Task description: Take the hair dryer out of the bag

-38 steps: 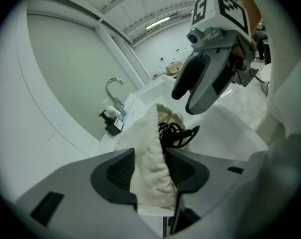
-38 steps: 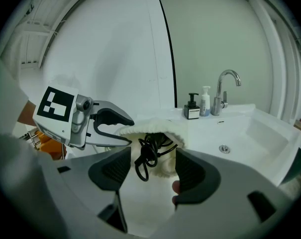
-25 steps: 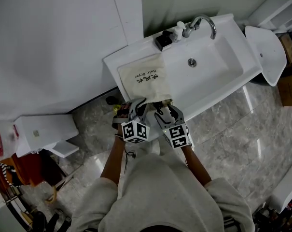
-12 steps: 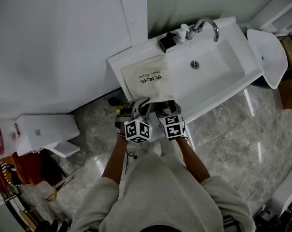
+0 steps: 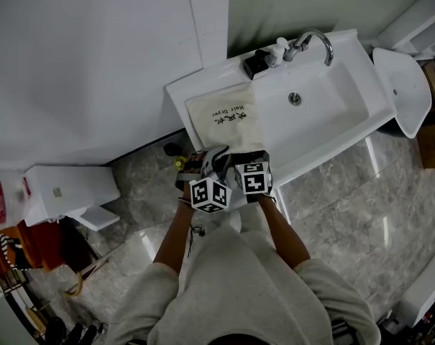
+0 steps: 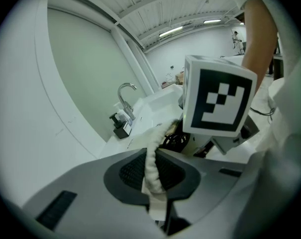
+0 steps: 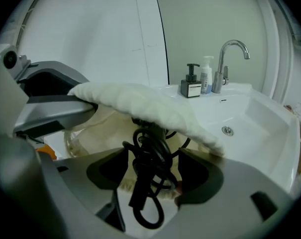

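**Head view:** Our two forearms reach forward and down, side by side, at the near edge of the white sink counter (image 5: 203,92). The left gripper (image 5: 205,161) and right gripper (image 5: 247,159) meet at the mouth of the cloth bag (image 5: 228,117).

**Left gripper view:** Our jaws are pinched tight on the bag's rim (image 6: 152,166).

**Right gripper view:** The jaws have just been opening. They stand wide either side of the hair dryer's coiled black cord (image 7: 149,166), pads clear of it. The cord spills from the bag, and the rest of the dryer is hidden under the lifted cloth.
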Action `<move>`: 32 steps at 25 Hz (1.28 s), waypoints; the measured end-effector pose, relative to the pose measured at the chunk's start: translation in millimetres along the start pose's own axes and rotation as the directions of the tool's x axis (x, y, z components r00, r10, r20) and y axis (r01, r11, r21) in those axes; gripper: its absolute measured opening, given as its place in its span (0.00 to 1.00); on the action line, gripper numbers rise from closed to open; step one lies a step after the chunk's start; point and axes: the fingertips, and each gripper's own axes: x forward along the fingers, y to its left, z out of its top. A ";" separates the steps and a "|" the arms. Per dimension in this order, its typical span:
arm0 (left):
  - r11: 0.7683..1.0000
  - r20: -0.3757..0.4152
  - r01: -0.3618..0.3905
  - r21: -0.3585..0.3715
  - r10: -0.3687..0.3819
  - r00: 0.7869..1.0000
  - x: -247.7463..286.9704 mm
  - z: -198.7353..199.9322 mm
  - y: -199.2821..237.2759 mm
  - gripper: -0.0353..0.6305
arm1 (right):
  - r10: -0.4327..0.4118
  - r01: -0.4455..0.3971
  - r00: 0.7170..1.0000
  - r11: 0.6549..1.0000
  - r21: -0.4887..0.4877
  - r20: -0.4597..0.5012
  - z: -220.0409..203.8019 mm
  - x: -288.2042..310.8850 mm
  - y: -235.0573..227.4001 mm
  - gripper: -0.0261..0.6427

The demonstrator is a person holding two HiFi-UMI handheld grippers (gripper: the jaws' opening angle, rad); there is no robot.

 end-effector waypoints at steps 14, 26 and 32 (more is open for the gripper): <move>1.000 -0.021 0.005 -0.015 -0.005 1.000 1.4 -6.1 -2.3 0.11 | -0.047 0.047 0.999 0.993 -0.112 0.003 2.5 9.7 -7.7 0.33; 0.998 -0.059 -0.033 -0.057 0.030 0.998 5.8 -8.2 1.5 0.10 | 0.051 -0.049 0.999 0.987 -0.151 0.014 -1.3 -18.8 10.2 0.32; 0.996 -0.063 -0.045 -0.077 0.040 0.997 8.3 -8.1 5.0 0.10 | 0.061 -0.059 0.998 0.984 -0.170 0.010 -14.5 -33.2 13.0 0.32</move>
